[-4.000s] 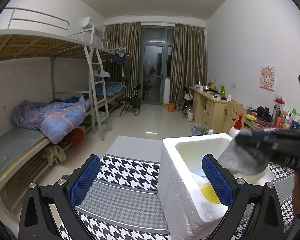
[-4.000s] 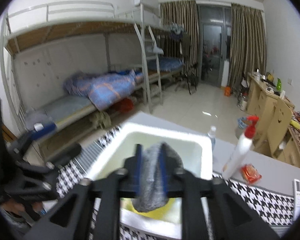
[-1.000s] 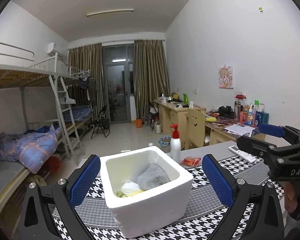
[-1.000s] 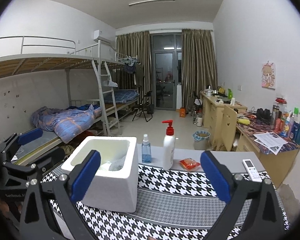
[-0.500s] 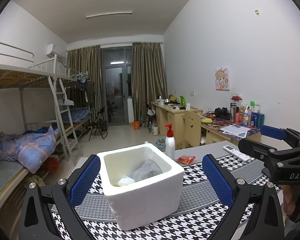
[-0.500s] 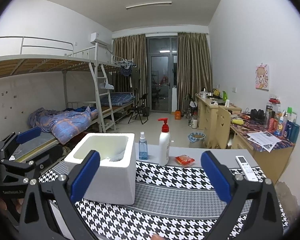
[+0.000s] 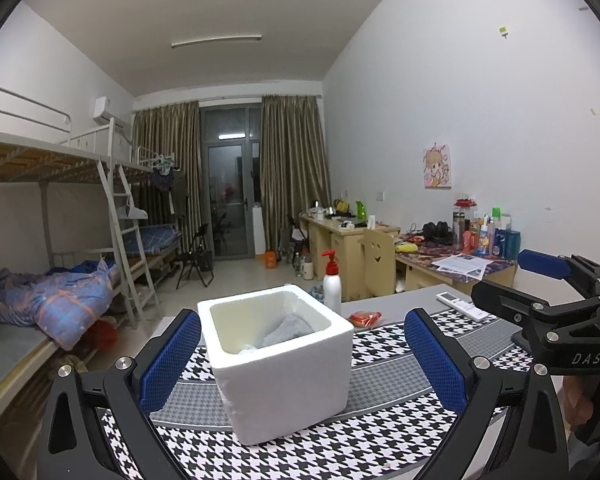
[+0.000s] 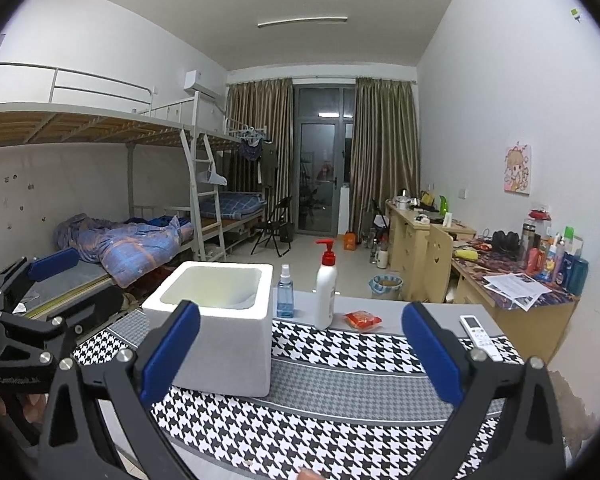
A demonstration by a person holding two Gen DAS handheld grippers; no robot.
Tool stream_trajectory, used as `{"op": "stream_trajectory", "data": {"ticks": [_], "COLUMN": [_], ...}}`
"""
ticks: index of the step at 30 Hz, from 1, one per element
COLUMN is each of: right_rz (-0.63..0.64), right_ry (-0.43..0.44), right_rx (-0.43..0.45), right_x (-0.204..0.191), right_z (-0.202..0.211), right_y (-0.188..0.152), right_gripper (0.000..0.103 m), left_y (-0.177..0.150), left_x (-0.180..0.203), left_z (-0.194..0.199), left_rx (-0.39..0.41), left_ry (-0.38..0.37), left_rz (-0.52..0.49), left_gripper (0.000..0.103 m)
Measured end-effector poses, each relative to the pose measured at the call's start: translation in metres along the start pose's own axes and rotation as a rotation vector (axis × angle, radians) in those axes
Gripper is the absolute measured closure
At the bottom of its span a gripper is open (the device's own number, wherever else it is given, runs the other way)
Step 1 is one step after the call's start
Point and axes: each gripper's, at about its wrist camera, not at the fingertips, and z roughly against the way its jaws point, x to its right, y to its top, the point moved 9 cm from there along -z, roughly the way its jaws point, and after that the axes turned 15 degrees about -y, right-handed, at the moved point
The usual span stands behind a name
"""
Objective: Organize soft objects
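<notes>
A white foam box (image 7: 284,364) (image 8: 214,336) stands on the houndstooth cloth (image 7: 384,412) (image 8: 340,400). Inside it lies a grey soft object (image 7: 286,330) with something white beside it; the right wrist view shows only the box's pale inner wall. My left gripper (image 7: 302,354) is open, its blue pads either side of the box and well back from it. My right gripper (image 8: 296,354) is open too, held back over the cloth with nothing between its fingers. Each gripper shows at the edge of the other's view: the right one (image 7: 548,280), the left one (image 8: 48,268).
Behind the box stand a white pump bottle (image 8: 326,292) with a red top, a small blue spray bottle (image 8: 285,294) and an orange packet (image 8: 362,319). A white remote (image 8: 478,334) lies at the table's right. Bunk beds fill the left, desks the right.
Four seconds ago my right gripper held the grey soft object over the box; it now lies inside. Both grippers have drawn back and up, so the box looks smaller.
</notes>
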Motion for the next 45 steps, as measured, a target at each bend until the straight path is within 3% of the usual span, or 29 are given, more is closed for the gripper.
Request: {"op": "stream_trajectory", "data": {"ticks": [18,26,45], "right_rz": [-0.004,-0.011,-0.024], "right_ry": [-0.017,-0.020,-0.029], "right_rx": [0.085,0.111,0.095], "right_x": [0.001,0.002,0.004], "right_z": [0.046,0.053,0.056], "right_y": [-0.006,-0.012,-0.030], "right_gripper": [0.001,0.001,0.001], "left_y": [-0.011,-0.016,-0.038], "left_x": [0.007,0.011,0.009], "left_z": [0.036,0.056,0.048], "left_rx": [0.053,0.114,0.078], "left_ry": [0.022,0.064,0.082], "left_rz": [-0.005,-0.014,0.002], "left_gripper": [0.001,0.001,0.001]}}
